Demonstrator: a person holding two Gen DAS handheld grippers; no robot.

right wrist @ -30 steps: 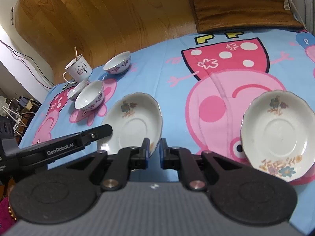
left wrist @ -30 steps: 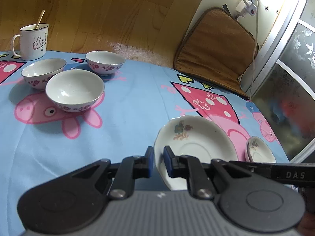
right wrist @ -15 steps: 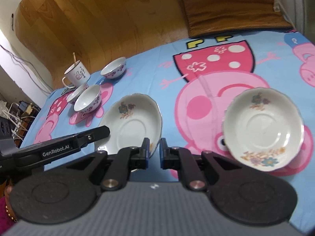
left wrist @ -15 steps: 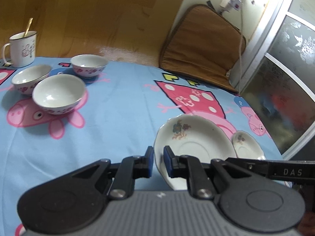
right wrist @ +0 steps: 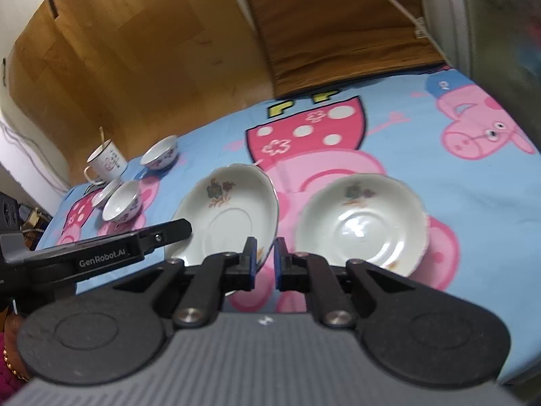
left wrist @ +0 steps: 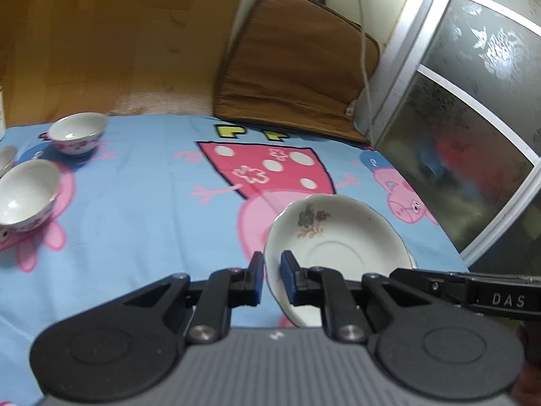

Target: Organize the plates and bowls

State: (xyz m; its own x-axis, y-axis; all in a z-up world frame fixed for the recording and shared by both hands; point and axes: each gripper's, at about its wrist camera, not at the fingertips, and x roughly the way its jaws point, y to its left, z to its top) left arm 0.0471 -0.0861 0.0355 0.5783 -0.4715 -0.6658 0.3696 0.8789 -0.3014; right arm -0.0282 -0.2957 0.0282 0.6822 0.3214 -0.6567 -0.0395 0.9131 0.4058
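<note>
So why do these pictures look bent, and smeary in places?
Both views come through fisheye lenses, which bow the room's edges. Left wrist view: the frosted door is smeared. Right wrist view: glare glints inside the second plate, and the far bowls look soft.

We can't see the near rim of the held plate in the left wrist view; it's hidden behind the left gripper. In the right wrist view its near edge sits behind the right gripper, so pad contact isn't clear. The second plate is partly covered at its near rim too. One bowl is cut off by the left edge. Mug print's too small to read. Frosted door blurs what's behind it.
</note>
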